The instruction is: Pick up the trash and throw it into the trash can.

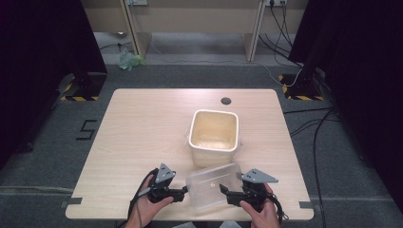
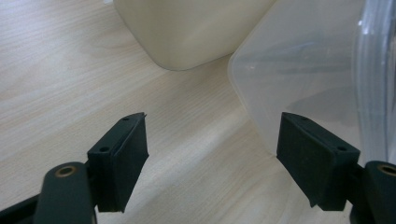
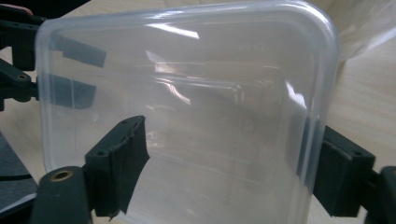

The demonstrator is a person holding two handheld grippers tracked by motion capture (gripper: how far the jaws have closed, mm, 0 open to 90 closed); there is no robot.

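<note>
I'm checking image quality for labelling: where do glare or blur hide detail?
Right gripper view: white glare streaks across the clear lid, its near edge soft. Left gripper view: cream tub washed out and blurred. High view: evenly lit, table sharp.

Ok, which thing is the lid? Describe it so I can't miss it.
On the wooden table, look to its near edge, just in front of the cream tub. The lid lies between both hand-held grippers: flat, clear plastic with rounded corners, whereas the tub is tall and opaque.

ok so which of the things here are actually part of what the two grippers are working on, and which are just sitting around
In play:
clear lid
cream tub, open, just behind the lid
left gripper, open at the lid's left edge
right gripper, open, lid between its jaws

Just lying about:
green crumpled thing on the floor
floor cables
</note>
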